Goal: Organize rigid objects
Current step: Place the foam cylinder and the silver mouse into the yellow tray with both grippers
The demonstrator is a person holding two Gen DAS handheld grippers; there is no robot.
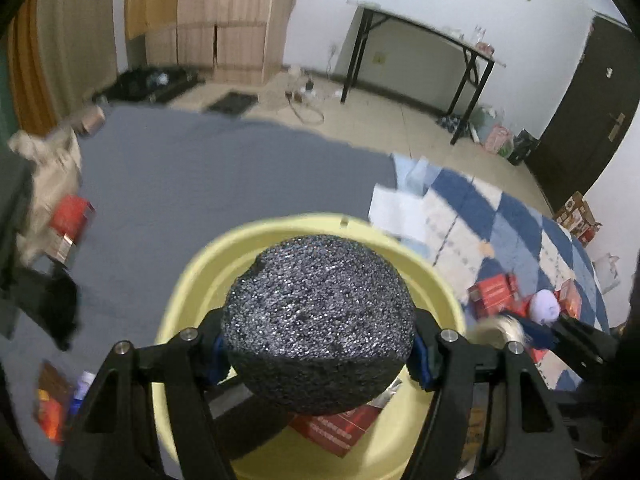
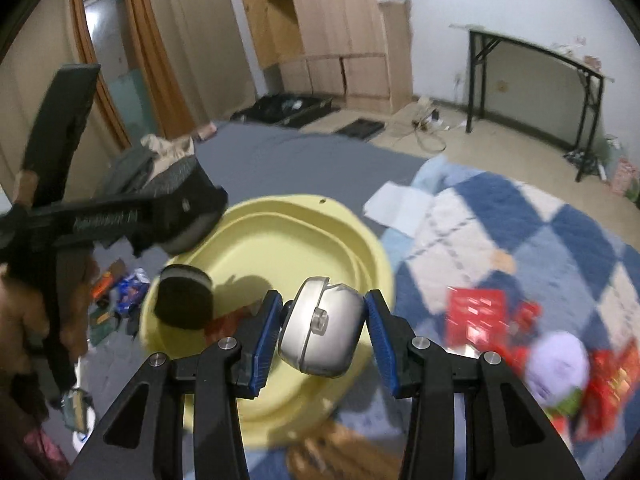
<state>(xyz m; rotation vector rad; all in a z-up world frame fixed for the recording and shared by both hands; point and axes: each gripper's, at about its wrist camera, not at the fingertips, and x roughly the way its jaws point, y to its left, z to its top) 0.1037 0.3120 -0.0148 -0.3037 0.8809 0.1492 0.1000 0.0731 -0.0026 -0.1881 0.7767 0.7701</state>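
Basin rim [image 1: 208, 264] beneath gripped sponge ball [image 1: 318, 326]

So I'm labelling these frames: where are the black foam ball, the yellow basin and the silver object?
black foam ball [image 1: 318, 324], left wrist view, front face.
yellow basin [image 2: 280, 240], right wrist view, bare inner floor.
silver object [image 2: 324, 326], right wrist view, rounded body.

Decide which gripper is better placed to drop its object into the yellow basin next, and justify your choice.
Probably left. The left gripper holds the black foam ball directly over the yellow basin. The right gripper holds its silver object nearer the basin's edge.
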